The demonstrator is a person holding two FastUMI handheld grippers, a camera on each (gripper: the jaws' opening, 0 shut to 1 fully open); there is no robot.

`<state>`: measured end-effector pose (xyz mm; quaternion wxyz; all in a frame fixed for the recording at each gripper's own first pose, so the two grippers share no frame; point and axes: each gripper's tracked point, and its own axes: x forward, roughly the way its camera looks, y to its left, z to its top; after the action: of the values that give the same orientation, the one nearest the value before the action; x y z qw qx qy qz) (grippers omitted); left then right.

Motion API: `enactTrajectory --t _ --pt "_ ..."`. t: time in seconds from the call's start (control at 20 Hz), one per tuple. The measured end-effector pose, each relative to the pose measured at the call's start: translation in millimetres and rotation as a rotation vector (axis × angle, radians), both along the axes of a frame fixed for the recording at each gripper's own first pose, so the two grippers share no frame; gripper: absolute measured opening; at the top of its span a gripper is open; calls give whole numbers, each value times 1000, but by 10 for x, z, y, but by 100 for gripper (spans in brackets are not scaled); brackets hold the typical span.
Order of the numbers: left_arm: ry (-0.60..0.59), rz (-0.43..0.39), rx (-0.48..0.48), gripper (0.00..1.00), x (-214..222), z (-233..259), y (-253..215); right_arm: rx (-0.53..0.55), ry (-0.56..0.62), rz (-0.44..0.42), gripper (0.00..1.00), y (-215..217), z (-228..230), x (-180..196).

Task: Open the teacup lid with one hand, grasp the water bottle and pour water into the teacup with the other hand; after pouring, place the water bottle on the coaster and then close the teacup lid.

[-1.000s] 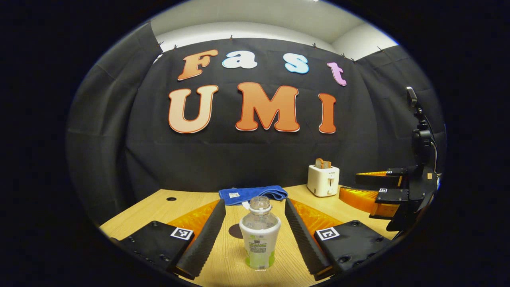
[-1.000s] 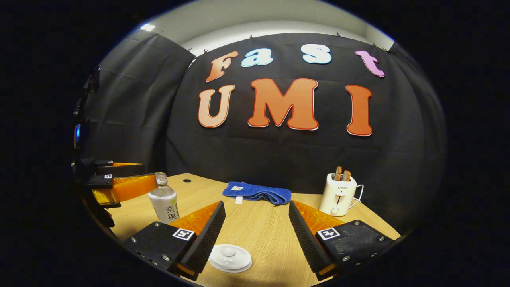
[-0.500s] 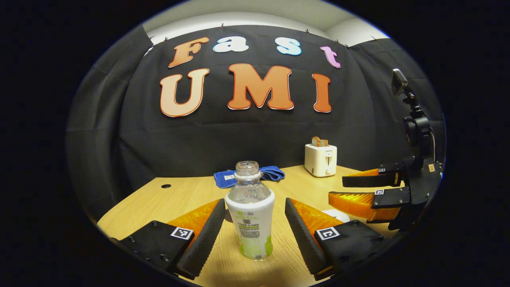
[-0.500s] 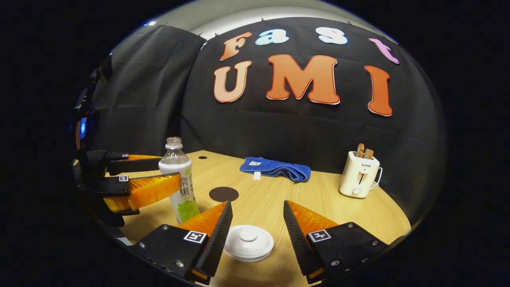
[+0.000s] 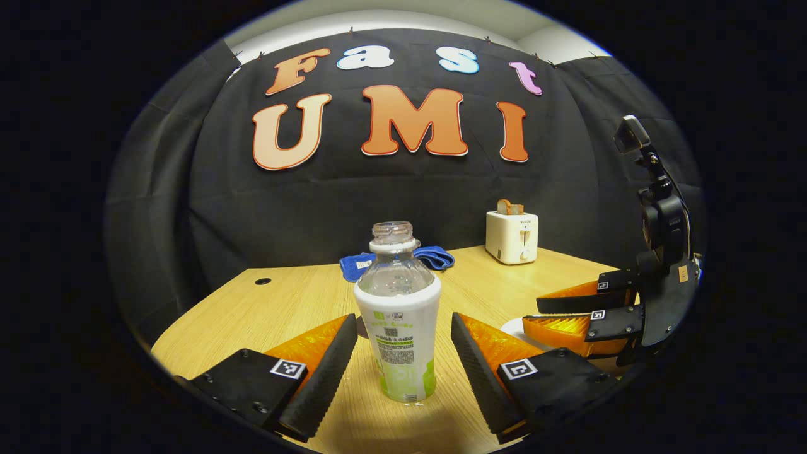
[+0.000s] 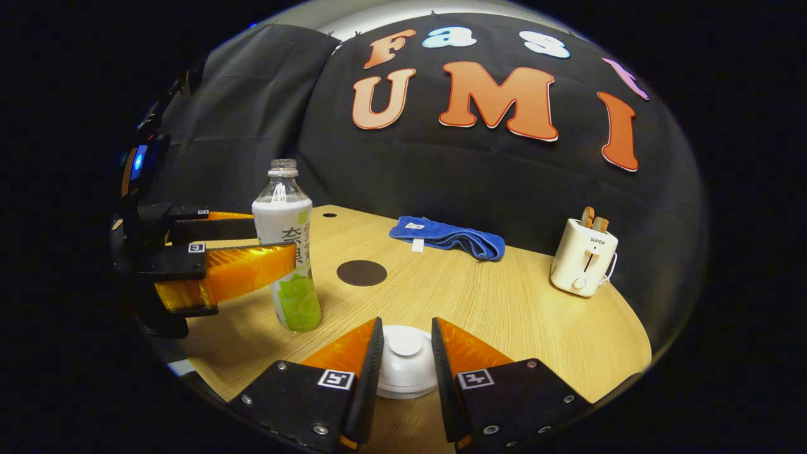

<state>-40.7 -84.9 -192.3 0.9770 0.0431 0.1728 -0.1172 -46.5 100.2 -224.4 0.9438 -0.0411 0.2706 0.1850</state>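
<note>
The water bottle [image 5: 398,328] stands upright on the bench [image 5: 284,309], uncapped, between the two spread fingers of the left claw [image 5: 403,359] – neither ribbed black pad touches it, so this claw is open. In the right gripper view the same bottle [image 6: 287,252] has the left claw [image 6: 252,252] straddling it from the side, one orange finger in front of its label and one behind.

The right claw [image 6: 406,372] sits low over the white teacup lid [image 6: 405,359]; its fingers have narrowed around the lid's sides, right beside or touching it – whether both pads press on it I cannot tell. In the left gripper view the right claw [image 5: 555,315] hangs at the right, a white rim just under it.

A dark round coaster [image 6: 361,273] lies flat on the bench beyond the bottle, apart from it.

The bottle is clear plastic with a white and green wrap carrying printed characters too small to make out. The bench is pale wood grain. A folded blue towel [image 6: 449,236] and a white toaster [image 6: 583,255] with two slices in it sit near the back
</note>
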Motion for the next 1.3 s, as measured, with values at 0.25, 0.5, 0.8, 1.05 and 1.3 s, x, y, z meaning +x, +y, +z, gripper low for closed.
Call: enactTrajectory --t 0.25,0.5,0.8,1.05,1.3 --pt "7 -6 -3 96 23 -17 -26 10 26 22 34 36 -31 -2" --pt "12 -18 -5 96 18 -18 -56 61 82 3 34 -15 -52 -25" --pt "8 -17 -1 96 -6 -3 -45 89 109 -6 40 4 -82 -31" --pt "9 -17 -1 96 -11 -7 -41 79 118 -7 33 3 -72 -36" --pt "18 -16 -10 96 -27 -34 -33 150 140 -19 21 27 -43 -28"
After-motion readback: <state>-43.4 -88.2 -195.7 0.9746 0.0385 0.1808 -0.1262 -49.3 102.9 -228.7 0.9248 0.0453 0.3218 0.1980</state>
